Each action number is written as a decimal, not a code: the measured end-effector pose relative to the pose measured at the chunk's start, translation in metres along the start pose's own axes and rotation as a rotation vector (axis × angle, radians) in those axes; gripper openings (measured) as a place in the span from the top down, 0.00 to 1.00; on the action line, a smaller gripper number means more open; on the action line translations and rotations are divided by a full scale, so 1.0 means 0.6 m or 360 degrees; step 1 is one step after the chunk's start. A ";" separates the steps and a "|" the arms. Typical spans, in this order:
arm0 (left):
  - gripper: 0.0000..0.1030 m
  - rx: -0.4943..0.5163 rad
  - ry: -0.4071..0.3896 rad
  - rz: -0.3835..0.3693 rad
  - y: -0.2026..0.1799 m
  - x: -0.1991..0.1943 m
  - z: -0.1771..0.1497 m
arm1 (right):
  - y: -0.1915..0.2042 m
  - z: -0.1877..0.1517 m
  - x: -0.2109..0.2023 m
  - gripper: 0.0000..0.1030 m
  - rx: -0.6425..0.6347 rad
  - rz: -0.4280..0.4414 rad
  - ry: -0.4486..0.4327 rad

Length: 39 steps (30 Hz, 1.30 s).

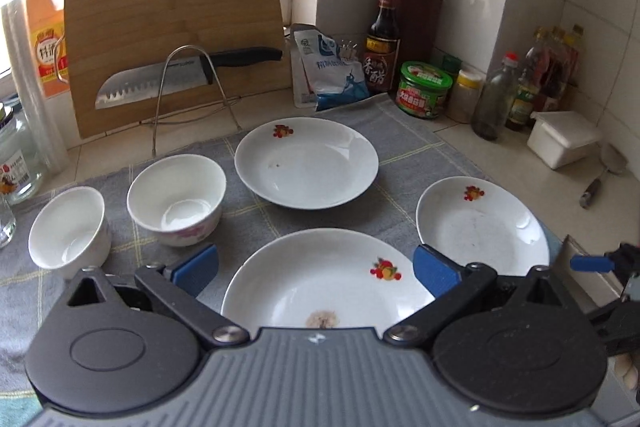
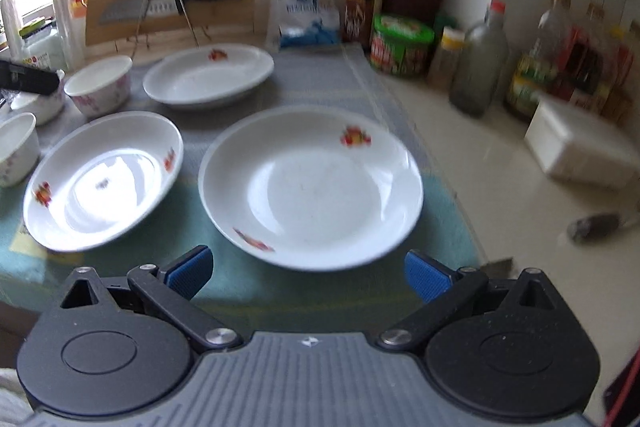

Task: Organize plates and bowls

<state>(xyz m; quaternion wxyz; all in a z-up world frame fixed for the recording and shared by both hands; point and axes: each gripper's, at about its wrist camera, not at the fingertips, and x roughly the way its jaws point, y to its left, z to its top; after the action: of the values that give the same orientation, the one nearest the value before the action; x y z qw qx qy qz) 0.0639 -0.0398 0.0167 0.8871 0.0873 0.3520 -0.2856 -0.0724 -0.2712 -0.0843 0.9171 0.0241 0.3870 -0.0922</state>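
Three white plates with fruit prints lie on a grey cloth [image 1: 404, 143]. My left gripper [image 1: 316, 271] hangs open just above the nearest plate [image 1: 324, 283], its blue pads on either side of the rim and not touching it. Beyond are a far plate [image 1: 306, 163] and a right plate [image 1: 482, 225]. Two white bowls [image 1: 176, 199] [image 1: 68, 227] stand upright at the left. My right gripper [image 2: 308, 273] is open in front of that right plate [image 2: 310, 187], holding nothing. The right wrist view, slightly blurred, also shows the other plates [image 2: 102, 181] [image 2: 208, 73] and a floral bowl [image 2: 98, 85].
At the back a bamboo cutting board [image 1: 172, 27] leans on the wall, with a knife [image 1: 160, 83] resting on a wire rack. Sauce bottles [image 1: 382, 39], a green-lidded jar [image 1: 424, 89], a knife block and a white box [image 1: 562, 139] line the back right. The counter edge runs at right.
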 end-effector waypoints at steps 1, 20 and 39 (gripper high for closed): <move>0.01 0.0008 0.0001 0.0015 -0.008 0.005 0.006 | -0.008 -0.004 0.010 0.00 -0.0001 0.0037 0.0004; 0.01 0.0355 0.0164 -0.0130 -0.169 0.146 0.089 | -0.081 -0.017 0.095 0.00 -0.0343 0.0341 -0.0102; 0.11 0.0577 0.0551 -0.0493 -0.235 0.321 0.108 | -0.103 -0.039 0.100 0.00 -0.0394 0.0446 -0.0328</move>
<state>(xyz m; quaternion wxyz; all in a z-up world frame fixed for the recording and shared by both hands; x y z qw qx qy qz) 0.1345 -0.2644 -0.0590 0.7296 0.2370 0.4505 -0.4567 -0.0593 -0.3380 -0.1421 0.9517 -0.0447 0.2923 0.0824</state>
